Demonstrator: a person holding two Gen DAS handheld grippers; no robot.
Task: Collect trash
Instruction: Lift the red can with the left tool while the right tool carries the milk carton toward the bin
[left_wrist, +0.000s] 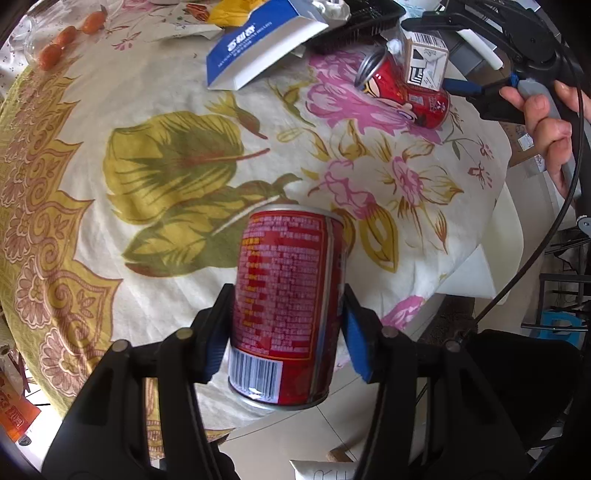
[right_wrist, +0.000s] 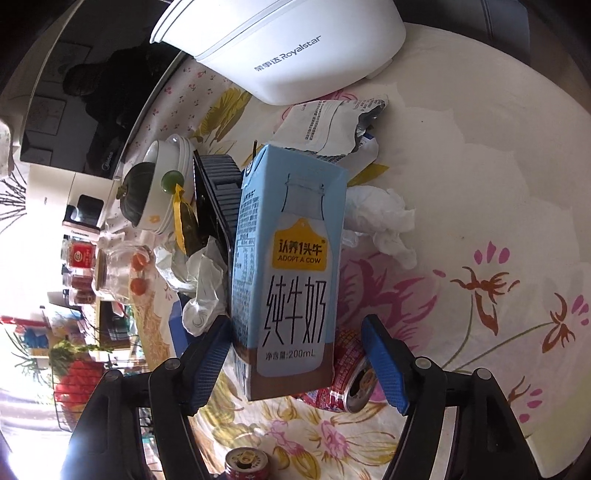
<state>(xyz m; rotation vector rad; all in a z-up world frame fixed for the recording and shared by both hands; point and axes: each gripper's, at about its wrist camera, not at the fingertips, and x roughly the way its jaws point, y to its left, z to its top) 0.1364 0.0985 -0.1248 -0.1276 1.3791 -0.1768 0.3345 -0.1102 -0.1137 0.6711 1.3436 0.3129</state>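
Tongs on my left (left_wrist: 286, 328) grip a red can (left_wrist: 286, 306), blue pads pressed to both its sides, holding it upright over the near edge of the floral table (left_wrist: 147, 122). My right tongs (right_wrist: 297, 363) stand around a pale blue milk carton (right_wrist: 291, 266): the left pad touches its side, the right pad stands clear, so they are not clamped. Just behind the carton a second red can (right_wrist: 352, 376) lies on its side, mouth towards me. Crumpled tissue (right_wrist: 384, 221) lies beyond, near a white appliance (right_wrist: 295, 55).
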